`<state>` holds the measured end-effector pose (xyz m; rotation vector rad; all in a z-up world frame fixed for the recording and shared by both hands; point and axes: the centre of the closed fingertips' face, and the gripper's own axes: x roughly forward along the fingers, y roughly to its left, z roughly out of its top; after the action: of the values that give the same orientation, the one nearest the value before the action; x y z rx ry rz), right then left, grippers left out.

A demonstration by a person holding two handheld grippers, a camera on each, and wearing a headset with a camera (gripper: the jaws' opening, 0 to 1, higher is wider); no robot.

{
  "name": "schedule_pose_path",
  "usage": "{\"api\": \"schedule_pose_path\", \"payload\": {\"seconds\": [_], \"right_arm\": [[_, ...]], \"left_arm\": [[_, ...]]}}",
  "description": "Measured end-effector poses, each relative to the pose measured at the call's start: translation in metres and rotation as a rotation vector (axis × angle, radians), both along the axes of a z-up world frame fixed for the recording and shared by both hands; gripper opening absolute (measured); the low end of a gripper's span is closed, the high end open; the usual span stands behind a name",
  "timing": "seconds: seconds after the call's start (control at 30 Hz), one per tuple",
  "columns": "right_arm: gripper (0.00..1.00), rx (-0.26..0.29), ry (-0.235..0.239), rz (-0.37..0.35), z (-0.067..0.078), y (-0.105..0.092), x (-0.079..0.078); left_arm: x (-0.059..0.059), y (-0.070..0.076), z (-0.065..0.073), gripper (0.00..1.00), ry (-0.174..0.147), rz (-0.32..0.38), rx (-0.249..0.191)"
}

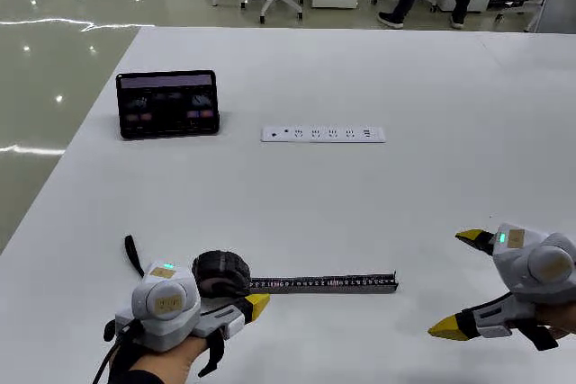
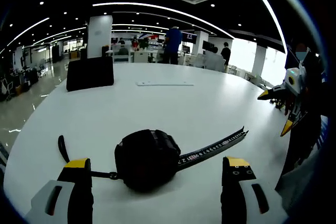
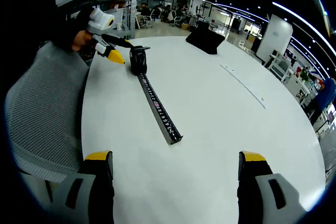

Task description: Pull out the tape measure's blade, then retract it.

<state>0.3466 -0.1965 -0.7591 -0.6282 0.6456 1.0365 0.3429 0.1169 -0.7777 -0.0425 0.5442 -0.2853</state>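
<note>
One tape measure (image 1: 221, 273), blade (image 1: 324, 283) drawn out, one tablet (image 1: 167, 103) and one power strip (image 1: 323, 134) lie on the table (image 1: 360, 204). Two tools: left tool (image 2: 157, 162) open beside the tape measure, right tool (image 1: 455, 282) open.

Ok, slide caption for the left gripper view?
Open left gripper faces the tape measure, blade extended along the white table.

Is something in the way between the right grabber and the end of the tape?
No, nothing visible. Just bare table lies between the open right gripper and the blade tip. The power strip sits farther back, out of the way.
</note>
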Motion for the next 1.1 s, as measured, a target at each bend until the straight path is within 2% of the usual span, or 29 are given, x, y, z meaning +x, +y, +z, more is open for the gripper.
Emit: {"api": "schedule_pose_path", "payload": {"seconds": [0.07, 0.13, 0.27, 0.37, 0.5, 0.6, 0.63, 0.8, 0.9, 1.1], "right_arm": [[0.93, -0.004, 0.002, 0.018, 0.001, 0.003, 0.001], [0.91, -0.034, 0.0, 0.044, -0.002, 0.006, 0.005], [0.9, -0.046, 0.015, 0.064, -0.006, 0.012, 0.009], [0.89, -0.063, 0.026, 0.095, -0.01, 0.017, 0.012], [0.87, -0.085, 0.039, 0.135, -0.012, 0.025, 0.017], [0.85, -0.084, 0.047, 0.153, -0.009, 0.033, 0.022], [0.84, -0.087, 0.051, 0.161, -0.01, 0.035, 0.024], [0.82, -0.103, 0.07, 0.189, -0.011, 0.044, 0.033], [0.8, -0.119, 0.079, 0.211, -0.013, 0.047, 0.036], [0.76, -0.141, 0.101, 0.242, -0.022, 0.049, 0.036]], "left_arm": [[0.001, 0.0, -0.001, 1.0, -0.003, 0.004, 0.003], [0.005, 0.004, 0.001, 1.0, -0.032, 0.035, 0.021], [0.012, 0.005, 0.004, 1.0, -0.069, 0.102, -0.018], [0.012, -0.002, -0.002, 1.0, -0.064, 0.106, -0.025], [0.013, -0.007, -0.002, 1.0, -0.076, 0.104, -0.003], [0.016, -0.004, 0.0, 1.0, -0.095, 0.145, -0.028], [0.017, -0.002, 0.002, 1.0, -0.112, 0.161, -0.037], [0.019, -0.006, 0.003, 1.0, -0.141, 0.14, -0.032], [0.02, -0.003, 0.001, 1.0, -0.143, 0.143, -0.019], [0.02, 0.004, -0.002, 1.0, -0.143, 0.158, -0.021]]}}
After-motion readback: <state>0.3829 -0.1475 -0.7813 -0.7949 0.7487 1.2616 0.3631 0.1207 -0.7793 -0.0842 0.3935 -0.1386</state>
